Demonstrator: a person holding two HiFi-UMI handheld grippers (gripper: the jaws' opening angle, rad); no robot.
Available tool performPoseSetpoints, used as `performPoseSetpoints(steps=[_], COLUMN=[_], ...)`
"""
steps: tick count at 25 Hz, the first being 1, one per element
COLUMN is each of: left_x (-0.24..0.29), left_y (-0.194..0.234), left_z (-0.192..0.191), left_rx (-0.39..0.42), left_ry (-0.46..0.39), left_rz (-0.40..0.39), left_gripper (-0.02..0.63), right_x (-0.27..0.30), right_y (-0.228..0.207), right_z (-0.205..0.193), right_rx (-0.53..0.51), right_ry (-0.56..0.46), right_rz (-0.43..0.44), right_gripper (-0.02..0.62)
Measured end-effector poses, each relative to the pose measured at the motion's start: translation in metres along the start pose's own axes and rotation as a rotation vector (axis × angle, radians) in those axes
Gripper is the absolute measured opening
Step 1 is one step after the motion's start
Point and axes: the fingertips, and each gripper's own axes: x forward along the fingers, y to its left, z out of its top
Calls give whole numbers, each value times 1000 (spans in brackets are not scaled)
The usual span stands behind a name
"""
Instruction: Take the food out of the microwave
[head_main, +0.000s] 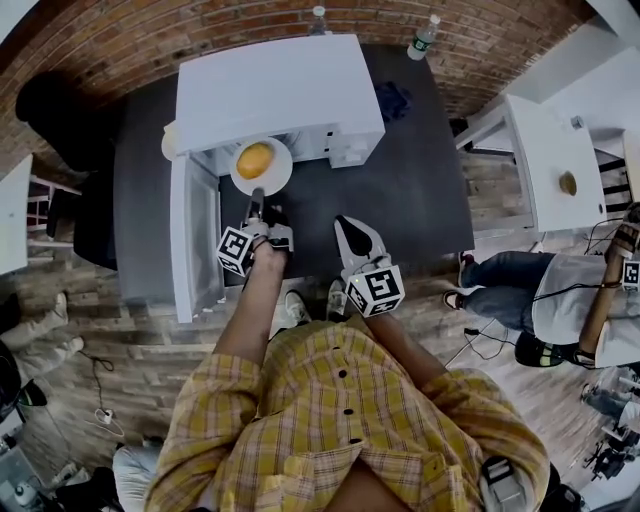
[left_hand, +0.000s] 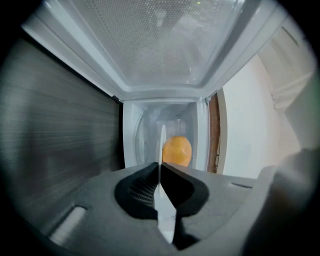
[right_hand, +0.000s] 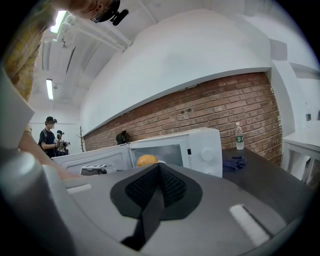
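Note:
The white microwave (head_main: 280, 90) stands on a dark table (head_main: 410, 190), its door (head_main: 195, 235) swung open to the left. A round orange food item (head_main: 254, 159) lies on a white plate (head_main: 275, 178) just outside the oven's opening. My left gripper (head_main: 257, 195) is shut on the plate's near rim. In the left gripper view the plate (left_hand: 162, 145) shows edge-on between the closed jaws of the left gripper (left_hand: 160, 167), the food (left_hand: 176, 150) beyond it. My right gripper (head_main: 345, 225) hovers near the table's front edge, shut and empty. In the right gripper view the right gripper (right_hand: 159, 167) faces the microwave (right_hand: 200, 150) and the food (right_hand: 146, 160).
A blue cloth (head_main: 392, 100) lies on the table right of the microwave. Two water bottles (head_main: 424, 36) (head_main: 318, 15) stand by the brick wall. At the right is a white table (head_main: 550, 160), with a seated person (head_main: 570, 300) in front of it.

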Motion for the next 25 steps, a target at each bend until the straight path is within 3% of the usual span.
performPoseSetpoints(steps=[14,18,25], left_x=[-58,-71,-98], left_y=[-19,-30,-31], left_z=[-25,-34,-41], left_rx=[-19,-65,-45], left_ry=[28,42,61], left_rz=[-41,-74,-70], left_gripper=[12,14,14], right_x=[-14,-16,-26], right_y=[21,25,29], right_z=[-3,-4,-3], right_rx=[-18,-23,-25], right_ry=[-5,-4,-10], right_rz=[14,14,10], right_gripper=[-2,-2,-2])
